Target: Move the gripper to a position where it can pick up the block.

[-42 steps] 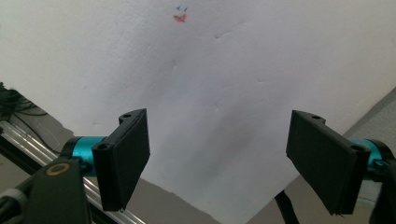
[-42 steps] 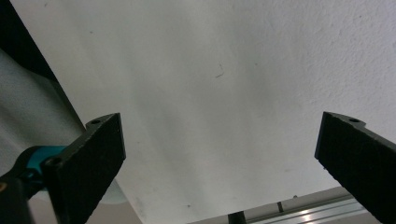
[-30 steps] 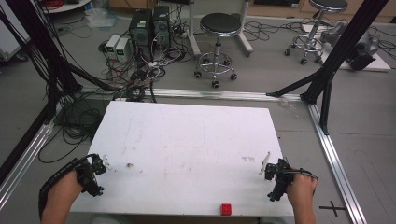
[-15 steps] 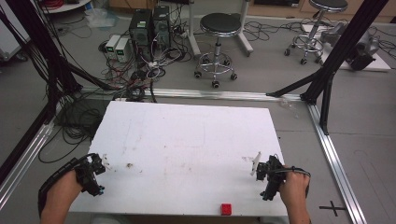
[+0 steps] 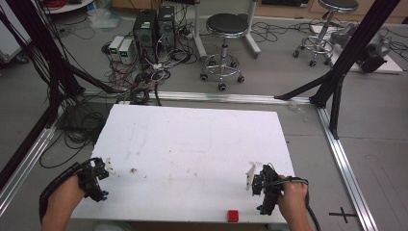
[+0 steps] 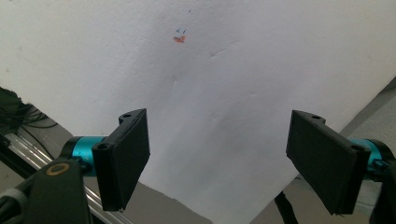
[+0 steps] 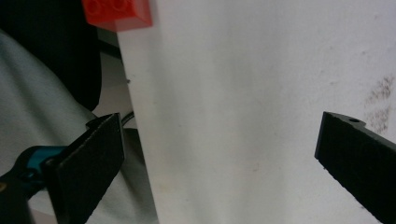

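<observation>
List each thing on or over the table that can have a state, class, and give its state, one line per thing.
left gripper: open, jaws wide apart, nothing between them, over the table's near left corner.
right gripper: open, jaws wide apart, empty, over the table's near edge.
red brick: lying flat at the table's near edge, studs up, untouched.
white table: bare top with a few small marks.

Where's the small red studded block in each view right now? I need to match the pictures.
High view: small red studded block at the white table's near edge, left of the right gripper.
Right gripper view: top left, at the table edge.
Left gripper view: not in it.
Shared landmark: that table edge.
</observation>
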{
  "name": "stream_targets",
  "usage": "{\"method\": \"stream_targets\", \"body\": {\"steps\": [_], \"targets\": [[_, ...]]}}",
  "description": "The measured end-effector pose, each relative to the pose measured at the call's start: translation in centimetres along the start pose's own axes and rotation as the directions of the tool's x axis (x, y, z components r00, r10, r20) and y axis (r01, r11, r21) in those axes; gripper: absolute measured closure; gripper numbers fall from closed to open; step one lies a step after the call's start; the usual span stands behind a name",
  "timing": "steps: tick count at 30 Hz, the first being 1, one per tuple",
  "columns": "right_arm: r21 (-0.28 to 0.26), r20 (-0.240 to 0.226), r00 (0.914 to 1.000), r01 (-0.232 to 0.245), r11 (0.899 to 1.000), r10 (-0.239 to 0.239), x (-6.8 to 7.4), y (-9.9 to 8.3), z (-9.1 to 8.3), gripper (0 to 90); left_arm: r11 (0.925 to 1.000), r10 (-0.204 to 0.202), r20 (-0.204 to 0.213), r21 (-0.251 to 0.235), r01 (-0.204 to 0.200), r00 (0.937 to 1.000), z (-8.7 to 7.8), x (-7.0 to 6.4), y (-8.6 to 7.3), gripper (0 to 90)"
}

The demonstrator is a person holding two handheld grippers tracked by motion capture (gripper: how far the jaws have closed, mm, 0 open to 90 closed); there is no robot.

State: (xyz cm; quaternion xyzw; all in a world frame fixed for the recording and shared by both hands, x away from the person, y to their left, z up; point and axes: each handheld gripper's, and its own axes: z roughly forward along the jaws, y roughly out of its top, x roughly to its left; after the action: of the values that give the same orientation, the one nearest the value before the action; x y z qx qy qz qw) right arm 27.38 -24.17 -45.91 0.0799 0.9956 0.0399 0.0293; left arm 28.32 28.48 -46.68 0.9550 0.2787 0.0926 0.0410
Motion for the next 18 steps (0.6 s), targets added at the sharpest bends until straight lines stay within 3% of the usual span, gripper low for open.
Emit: {"method": "stream_targets", "body": {"steps": [3,7,18], "targets": [[-0.007,-0.011,0.9996,0.027,1.0,-0.027,0.9,0.9,-0.3,0.9,0.9999,0.006,0.003,-0.01,-0.006,1.0,-0.2,0.0,0.0,21.7],[0.01,-0.005,0.9994,0.033,0.999,-0.033,1.6,1.4,-0.6,0.9,0.9998,0.004,0.003,-0.018,-0.004,1.0,-0.3,0.0,0.0,21.7],[-0.016,-0.001,0.9989,0.047,0.999,-0.047,2.9,2.6,0.0,0.9,0.9998,0.004,0.006,-0.019,-0.004,1.0,-0.1,0.0,0.0,21.8]]}}
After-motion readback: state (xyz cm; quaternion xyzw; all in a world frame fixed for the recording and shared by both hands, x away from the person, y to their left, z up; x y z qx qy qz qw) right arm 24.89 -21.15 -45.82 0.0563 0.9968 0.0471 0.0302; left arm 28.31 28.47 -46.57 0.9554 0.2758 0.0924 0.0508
